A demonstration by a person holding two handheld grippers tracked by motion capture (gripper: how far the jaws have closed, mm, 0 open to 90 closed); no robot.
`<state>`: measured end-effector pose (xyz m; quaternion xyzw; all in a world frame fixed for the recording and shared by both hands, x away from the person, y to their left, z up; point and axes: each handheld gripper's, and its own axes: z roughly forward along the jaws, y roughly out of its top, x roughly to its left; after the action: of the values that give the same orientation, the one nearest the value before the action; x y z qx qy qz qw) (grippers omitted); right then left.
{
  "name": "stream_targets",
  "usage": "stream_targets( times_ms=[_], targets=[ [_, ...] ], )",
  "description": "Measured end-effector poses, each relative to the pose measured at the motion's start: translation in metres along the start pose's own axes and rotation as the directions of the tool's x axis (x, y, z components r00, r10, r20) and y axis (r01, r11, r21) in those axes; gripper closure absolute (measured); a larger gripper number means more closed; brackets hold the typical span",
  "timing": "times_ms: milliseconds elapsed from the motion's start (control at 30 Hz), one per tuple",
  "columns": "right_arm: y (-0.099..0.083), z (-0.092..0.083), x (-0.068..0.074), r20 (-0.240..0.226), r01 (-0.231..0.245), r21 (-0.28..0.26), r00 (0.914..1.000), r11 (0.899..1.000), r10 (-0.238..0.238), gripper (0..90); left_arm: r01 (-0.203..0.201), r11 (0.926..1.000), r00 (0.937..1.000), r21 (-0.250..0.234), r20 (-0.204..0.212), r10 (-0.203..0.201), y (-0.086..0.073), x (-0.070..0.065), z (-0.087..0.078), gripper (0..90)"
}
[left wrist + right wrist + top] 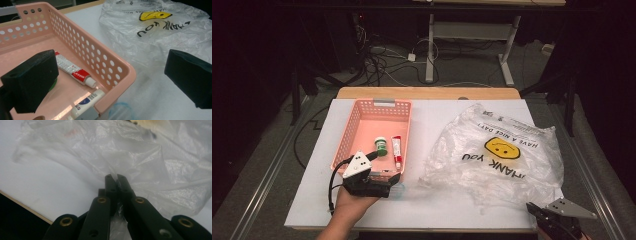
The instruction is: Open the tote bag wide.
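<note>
Bag print: the clear plastic bag reads "THANK YOU" and "HAVE A NICE DAY!" around a yellow smiley.
Right gripper: jaws pinched on the bag's near edge.
Left gripper: jaws wide apart at the pink basket corner.
Basket contents: red-white tube, green-capped jar.
Surface: white table sheet; dark room, floor cables behind.

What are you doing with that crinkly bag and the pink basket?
A person works at a white table with a gripper in each hand. The right gripper is shut on the near edge of a crinkled clear plastic bag with a yellow smiley face. The left gripper is open, its jaws standing either side of the near corner of a pink perforated plastic basket. In the basket lie a red-and-white tube, a green-capped jar and a white tube.
</note>
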<state>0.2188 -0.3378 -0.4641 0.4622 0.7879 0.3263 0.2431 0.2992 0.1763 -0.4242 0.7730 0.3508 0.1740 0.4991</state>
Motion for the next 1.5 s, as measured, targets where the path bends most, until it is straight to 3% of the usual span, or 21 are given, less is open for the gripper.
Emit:
stream_targets(
  times_ms=[133, 300, 433, 500, 567, 600, 633, 833, 933, 1000, 1067, 1100, 1133, 1167, 1233, 1367, 1433, 1500],
  targets=[
    [0.008, -0.002, 0.010, -0.022, -0.006, -0.052, 0.9998, 0.999, 0.005, 90.0, 0.002, 1.0000, 1.0000, -0.001, 0.001, -0.002, 0.000, 0.000, 0.000, 0.0],
    [0.017, 0.004, 0.020, -0.053, 0.000, -0.071, 0.9986, 0.997, -0.004, 90.0, 0.005, 1.0000, 1.0000, -0.006, 0.000, -0.005, 0.001, 0.000, -0.001, 0.0],
    [0.025, 0.011, 0.037, -0.090, 0.008, -0.074, 0.9958, 0.997, -0.015, 90.0, 0.010, 0.9999, 0.9999, -0.014, 0.003, -0.010, 0.001, 0.001, -0.002, 0.0],
    [0.028, 0.019, 0.054, -0.137, 0.047, -0.061, 0.9890, 0.997, -0.055, 89.7, 0.008, 0.9999, 1.0000, -0.014, 0.004, -0.008, 0.001, 0.001, -0.003, 0.0],
    [0.029, 0.022, 0.061, -0.156, 0.067, -0.055, 0.9849, 0.996, -0.075, 89.0, 0.007, 0.9999, 1.0000, -0.015, 0.005, -0.007, 0.001, 0.001, -0.003, 0.0],
    [0.030, 0.023, 0.066, -0.172, 0.085, -0.046, 0.9809, 0.995, -0.092, 86.2, 0.007, 0.9999, 1.0000, -0.015, 0.005, -0.007, 0.001, 0.001, -0.003, 0.0],
    [0.032, 0.024, 0.072, -0.181, 0.109, -0.044, 0.9767, 0.993, -0.115, 73.6, 0.009, 0.9998, 0.9999, -0.015, 0.005, -0.009, 0.001, 0.001, -0.003, 0.0],
    [0.040, 0.005, 0.065, -0.201, 0.065, -0.135, 0.9753, 0.989, -0.091, 59.0, 0.010, 0.9998, 0.9999, -0.019, 0.004, -0.010, 0.002, 0.001, -0.004, 0.0],
    [0.048, 0.003, 0.064, -0.198, 0.079, -0.153, 0.9742, 0.985, -0.109, 56.6, 0.011, 0.9998, 0.9999, -0.017, 0.005, -0.011, 0.002, 0.001, -0.003, 0.0],
    [0.064, 0.018, 0.060, -0.211, 0.087, -0.148, 0.9704, 0.985, -0.118, 49.7, 0.010, 0.9998, 0.9999, -0.017, 0.009, -0.010, 0.002, -0.001, -0.003, 0.0],
    [0.067, 0.025, 0.060, -0.217, 0.091, -0.136, 0.9689, 0.987, -0.119, 46.4, 0.011, 0.9998, 0.9999, -0.019, 0.011, -0.011, 0.002, -0.001, -0.002, 0.0],
    [0.074, 0.046, 0.063, -0.236, 0.113, -0.085, 0.9631, 0.990, -0.130, 44.4, 0.009, 0.9998, 0.9999, -0.017, 0.012, -0.009, 0.002, -0.002, -0.002, 0.0],
    [0.074, 0.046, 0.063, -0.236, 0.113, -0.085, 0.9631, 0.990, -0.130, 44.4, 0.010, 0.9998, 0.9999, -0.016, 0.012, -0.010, 0.002, -0.002, -0.002, 0.0],
    [0.079, 0.058, 0.065, -0.229, 0.145, -0.067, 0.9607, 0.987, -0.156, 45.1, 0.011, 0.9998, 0.9999, -0.016, 0.012, -0.011, 0.002, -0.001, -0.002, 0.0],
    [0.083, 0.067, 0.066, -0.229, 0.154, -0.052, 0.9598, 0.987, -0.162, 47.9, 0.012, 0.9998, 0.9999, -0.017, 0.011, -0.012, 0.002, -0.001, -0.002, 0.0],
    [0.084, 0.078, 0.067, -0.229, 0.165, -0.020, 0.9593, 0.986, -0.165, 49.6, 0.015, 0.9998, 0.9998, -0.015, 0.012, -0.015, 0.001, 0.001, -0.003, 0.0],
    [0.083, 0.076, 0.070, -0.231, 0.174, -0.035, 0.9568, 0.984, -0.177, 49.3, 0.015, 0.9997, 0.9998, -0.018, 0.012, -0.015, 0.000, 0.001, -0.004, 0.0],
    [0.086, 0.072, 0.076, -0.237, 0.199, -0.072, 0.9486, 0.977, -0.210, 48.7, 0.017, 0.9997, 0.9998, -0.017, 0.011, -0.017, 0.000, 0.001, -0.003, 0.0]
  ],
)
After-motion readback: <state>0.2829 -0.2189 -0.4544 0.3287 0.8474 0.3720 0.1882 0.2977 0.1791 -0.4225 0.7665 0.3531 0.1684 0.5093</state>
